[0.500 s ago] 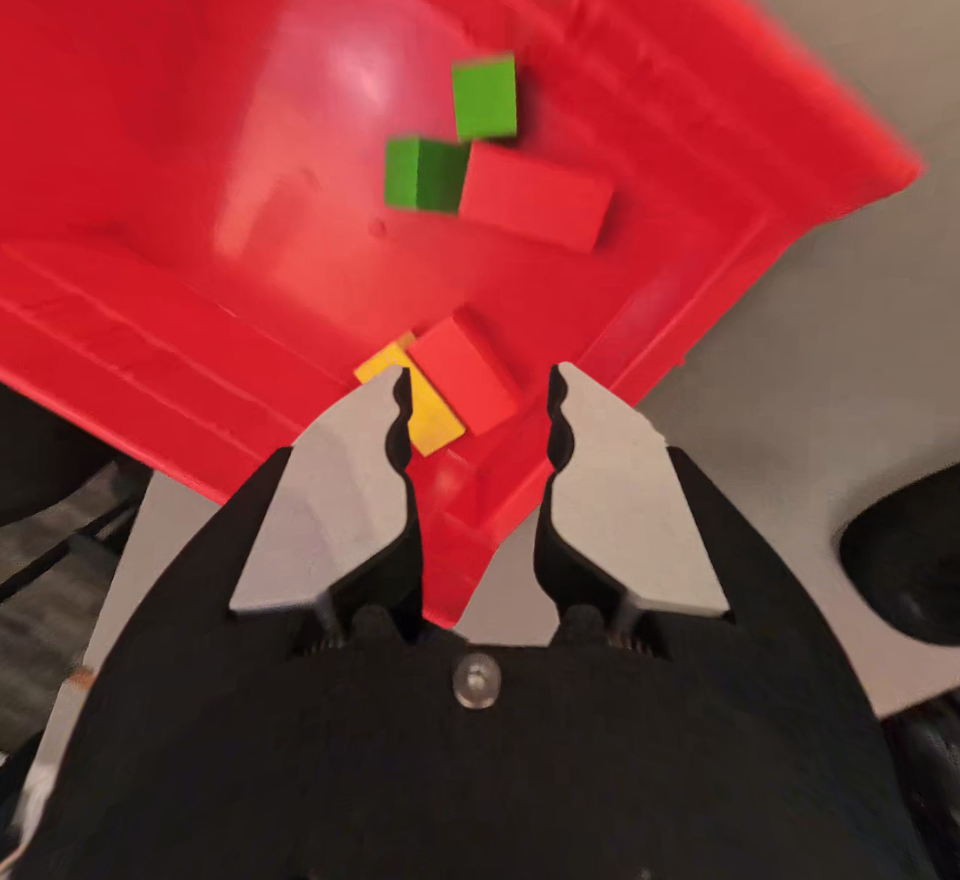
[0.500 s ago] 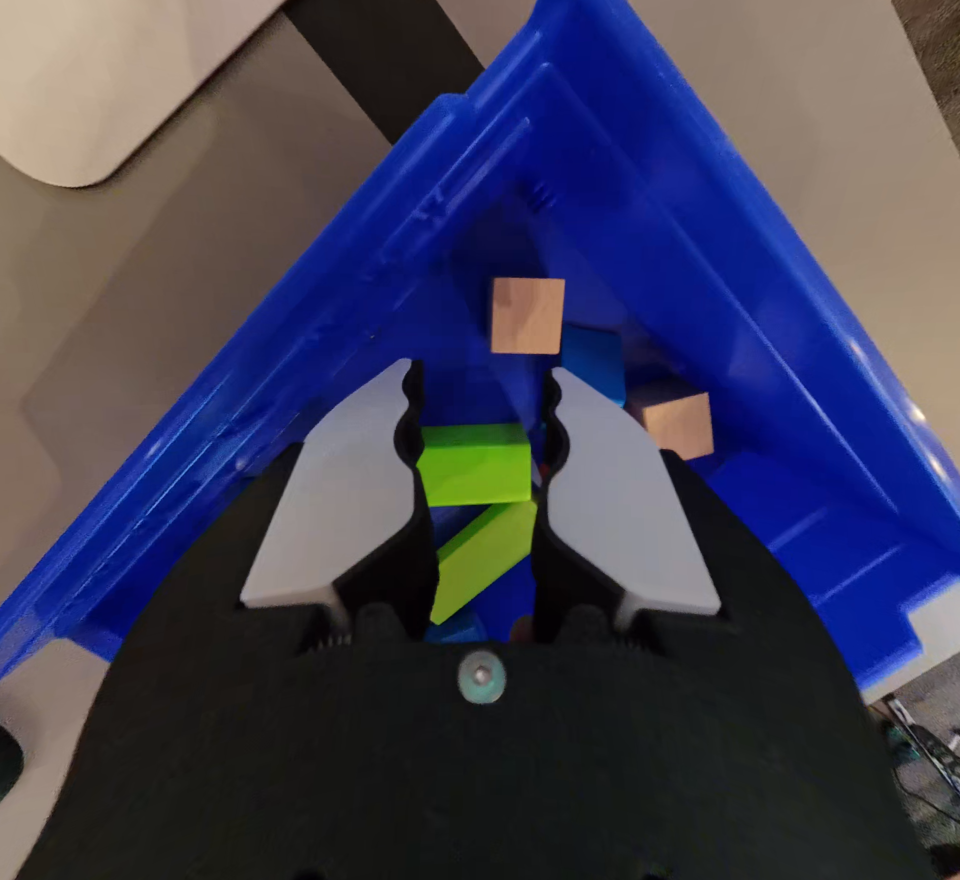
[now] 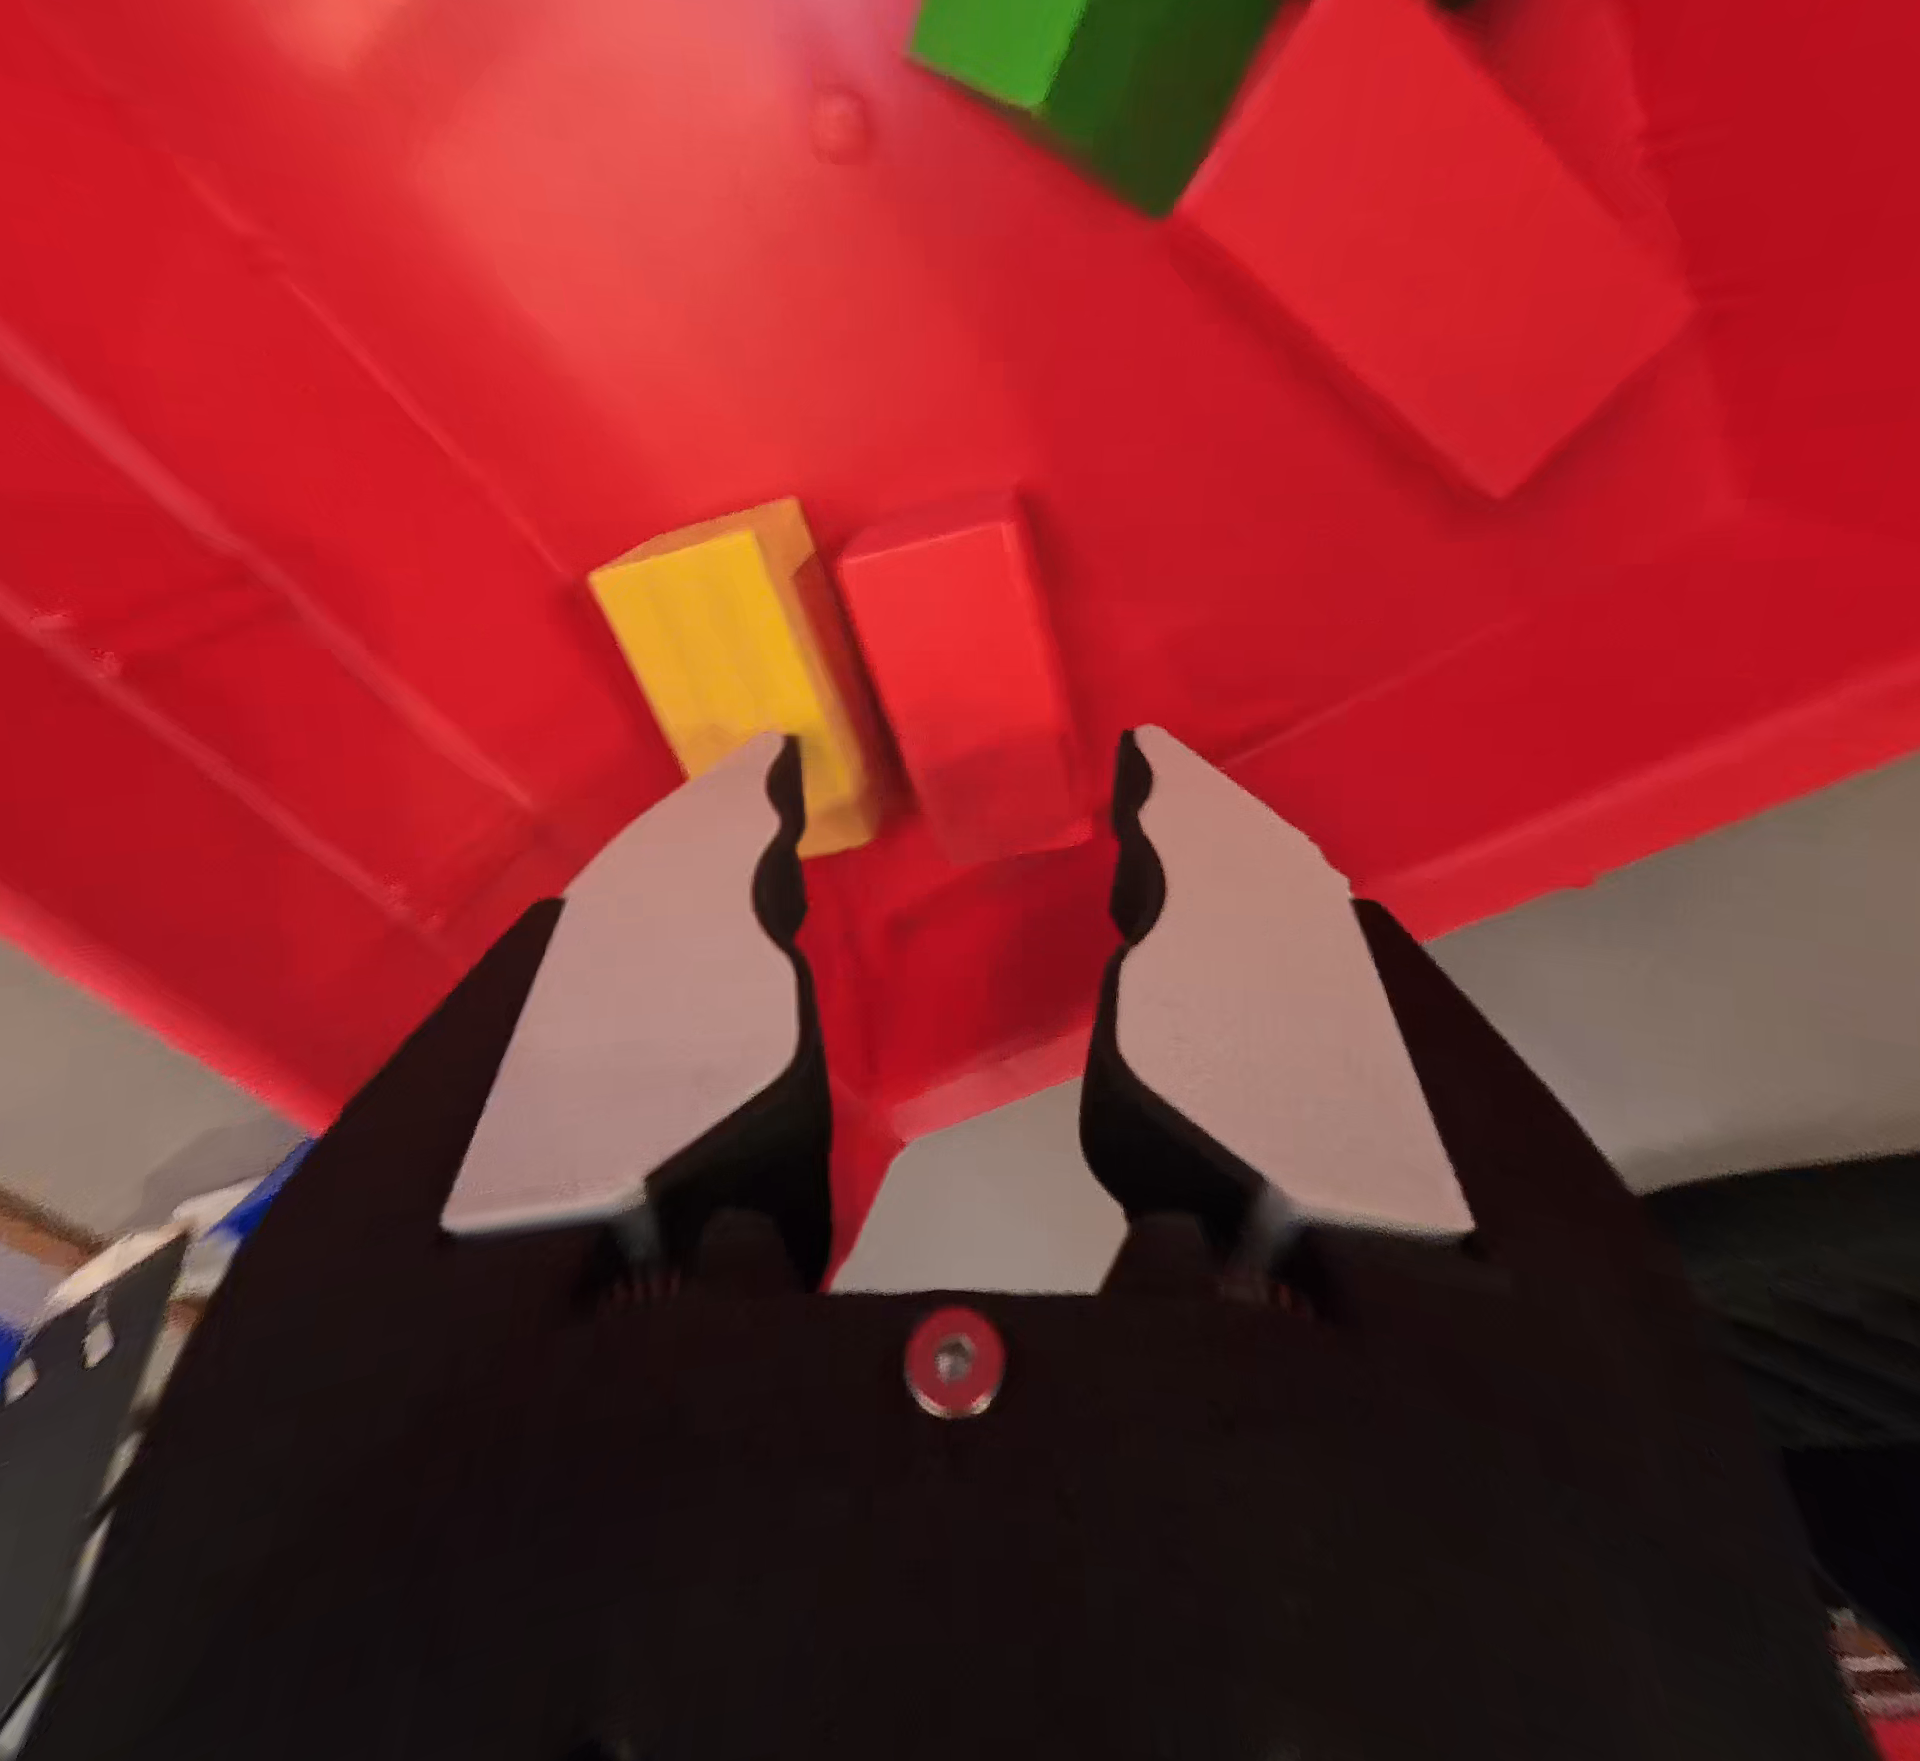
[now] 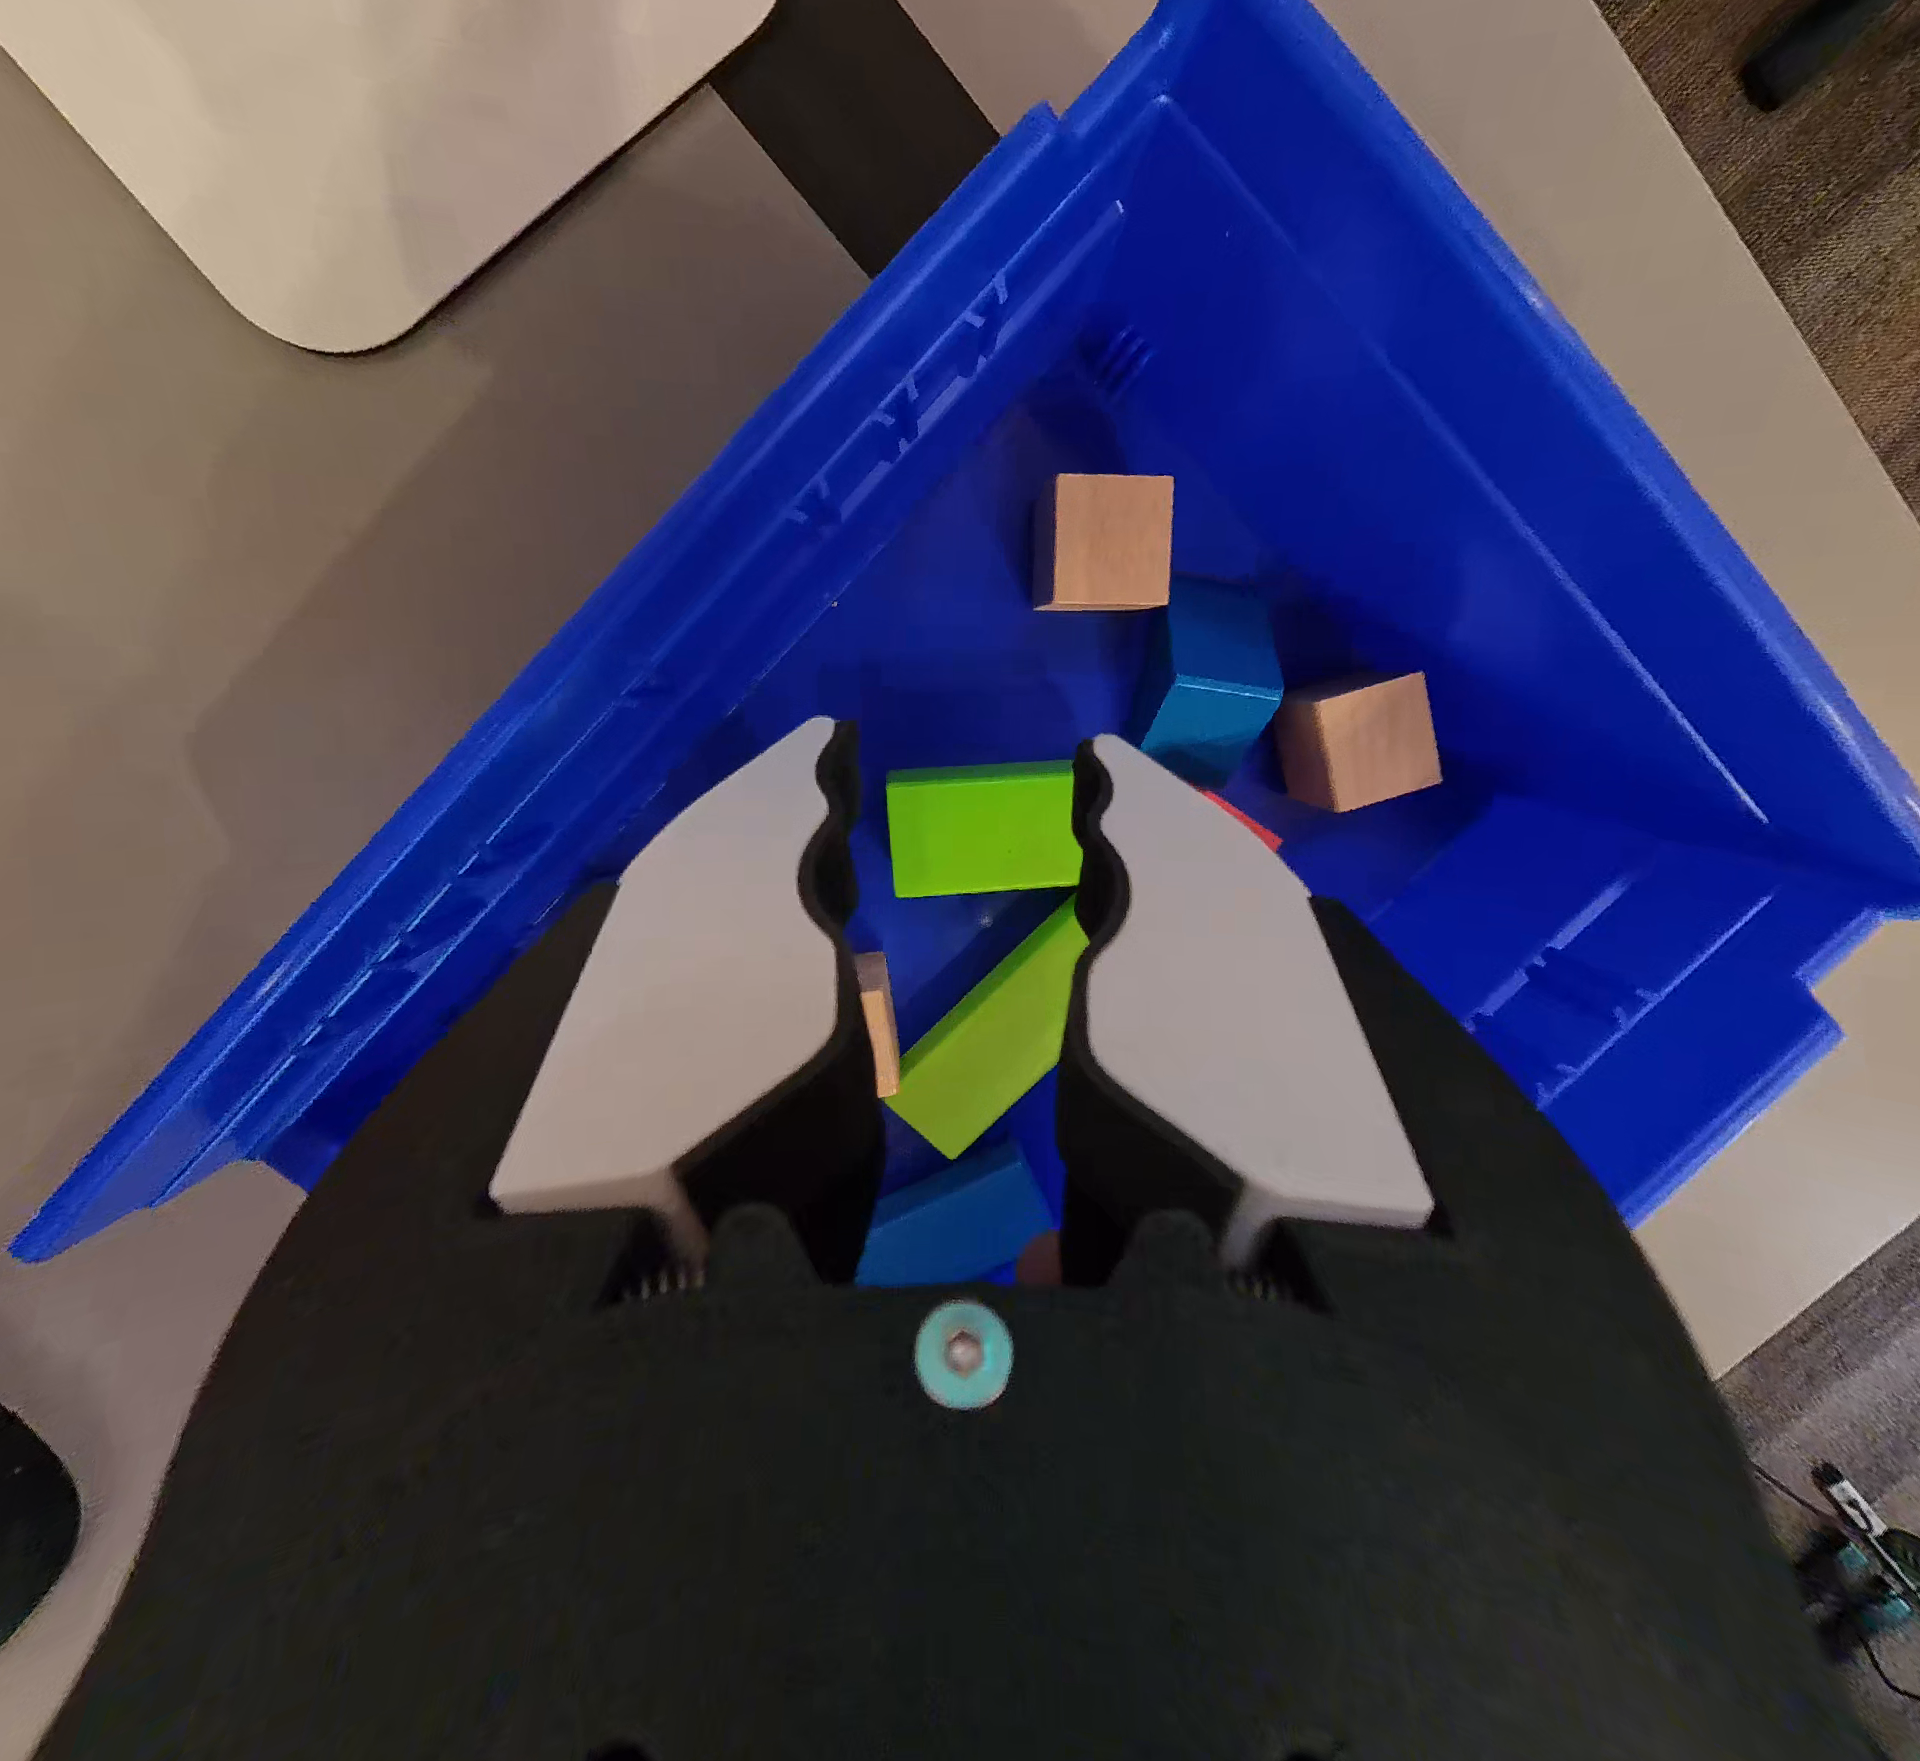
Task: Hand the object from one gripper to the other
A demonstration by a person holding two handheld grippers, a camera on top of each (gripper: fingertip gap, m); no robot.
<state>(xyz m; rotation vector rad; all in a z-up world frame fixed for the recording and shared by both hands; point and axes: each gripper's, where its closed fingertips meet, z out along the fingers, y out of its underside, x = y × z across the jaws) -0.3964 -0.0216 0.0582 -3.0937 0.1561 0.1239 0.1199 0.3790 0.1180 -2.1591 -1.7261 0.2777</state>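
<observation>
Table: grey top (image 4: 260, 568) seen beyond both bins, left of the right fingers.
Floor: carpet (image 4: 1766, 153) seen far right.
Left gripper (image 3: 956, 776): held wide, nothing gripped.
Right gripper (image 4: 961, 776): held apart, not gripping.

Each wrist view looks down, close, into separate bins.

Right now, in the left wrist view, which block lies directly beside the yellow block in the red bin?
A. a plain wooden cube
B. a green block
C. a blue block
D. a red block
D: the small red block lies alongside the yellow block on the floor of the red bin; the green blocks sit farther off.
</observation>
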